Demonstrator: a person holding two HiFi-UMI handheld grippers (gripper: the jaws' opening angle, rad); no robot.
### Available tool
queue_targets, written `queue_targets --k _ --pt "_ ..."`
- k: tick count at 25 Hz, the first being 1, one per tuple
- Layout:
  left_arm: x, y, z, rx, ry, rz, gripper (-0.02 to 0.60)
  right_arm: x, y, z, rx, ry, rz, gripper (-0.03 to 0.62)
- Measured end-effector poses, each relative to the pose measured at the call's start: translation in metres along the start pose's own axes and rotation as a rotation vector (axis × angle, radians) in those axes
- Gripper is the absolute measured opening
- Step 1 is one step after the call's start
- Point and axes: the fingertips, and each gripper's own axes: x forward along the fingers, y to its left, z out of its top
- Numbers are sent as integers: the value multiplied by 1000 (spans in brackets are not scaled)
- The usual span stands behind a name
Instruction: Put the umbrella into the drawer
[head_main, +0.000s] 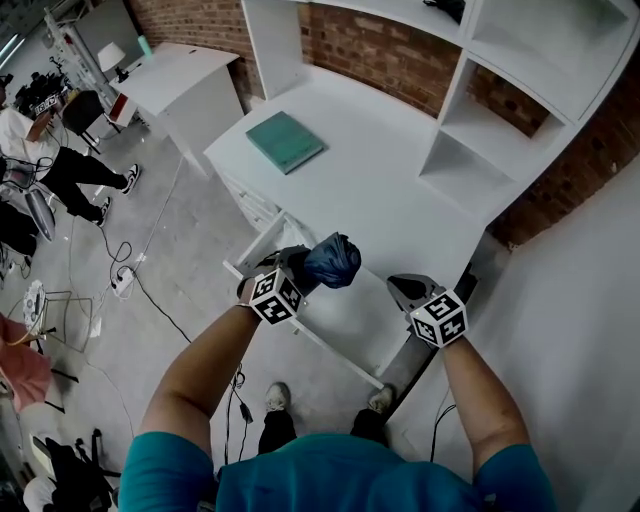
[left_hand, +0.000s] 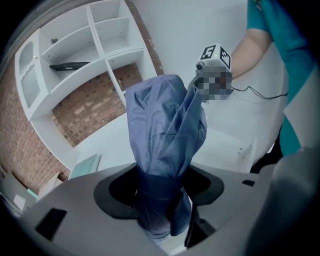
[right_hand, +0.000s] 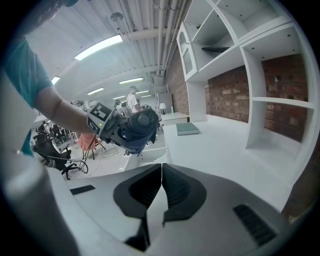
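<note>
White drawer (head_main: 345, 315), seemingly open, lies below left gripper (head_main: 300, 272) clamping umbrella (head_main: 333, 260).

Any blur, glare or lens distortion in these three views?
Head view: evenly lit and sharp, desk edges slightly bowed by the wide lens. Left gripper view: heavy fisheye, dark corners, umbrella close to the lens fills the centre. Right gripper view: same fisheye, ceiling lights blown out, shelves curved.

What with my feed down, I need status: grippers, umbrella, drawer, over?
Left gripper shut on folded blue umbrella, over open drawer. Right gripper shut, empty, alongside. Nothing seen blocking the drawer.
</note>
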Motion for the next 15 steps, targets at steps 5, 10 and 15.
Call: queue_targets --k 5,10,15 --pt "34 -14 -23 178 112 -38 275 9 0 -14 14 3 2 23" --pt "62 -34 -46 316 202 -106 275 17 1 -28 30 8 2 23" --pt "87 -48 -66 388 265 -150 275 21 3 -41 50 9 5 23"
